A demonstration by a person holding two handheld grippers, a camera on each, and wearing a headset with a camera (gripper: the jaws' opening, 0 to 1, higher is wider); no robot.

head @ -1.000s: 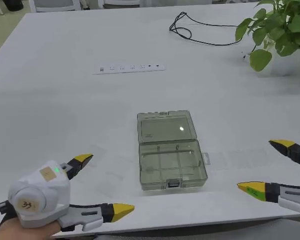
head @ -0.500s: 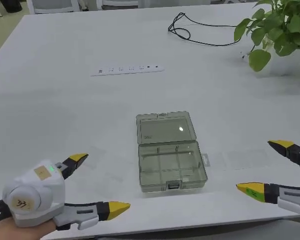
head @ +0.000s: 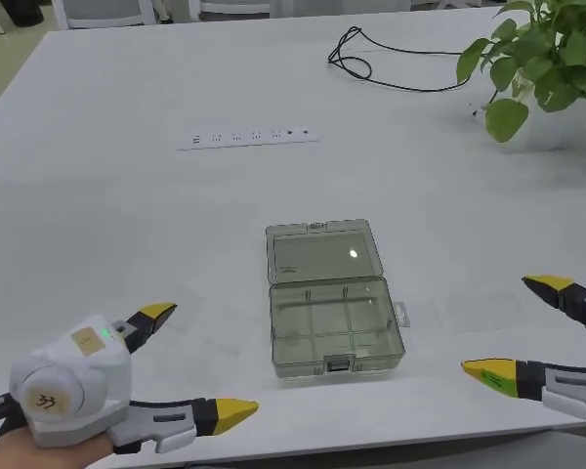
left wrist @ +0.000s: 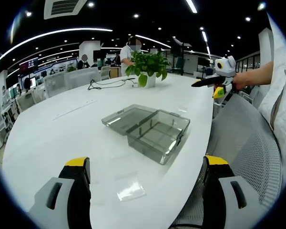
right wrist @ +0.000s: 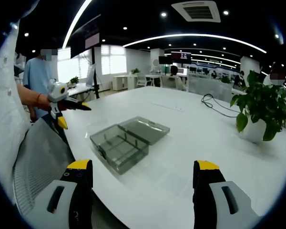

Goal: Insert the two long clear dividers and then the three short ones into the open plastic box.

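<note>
The smoky clear plastic box (head: 335, 330) lies open near the table's front edge, its lid (head: 322, 252) folded flat behind it. Faint lines inside look like partitions; I cannot tell for sure. Clear flat dividers lie on the table left of the box (head: 213, 337) and right of it (head: 466, 311), barely visible. One clear divider (left wrist: 130, 188) lies just ahead of my left gripper (left wrist: 146, 164). My left gripper (head: 200, 362) is open, left of the box. My right gripper (head: 513, 326) is open, right of the box. Both are empty. The box (right wrist: 118, 145) is ahead-left of my right gripper (right wrist: 143, 166).
A white power strip (head: 249, 137) lies mid-table. A black cable (head: 371, 61) is coiled at the far side. A potted plant (head: 547, 59) stands at the far right. The table's front edge (head: 371, 445) runs just below the box.
The view has drifted slightly. Both grippers stay open in place, and nothing on the table has moved.
</note>
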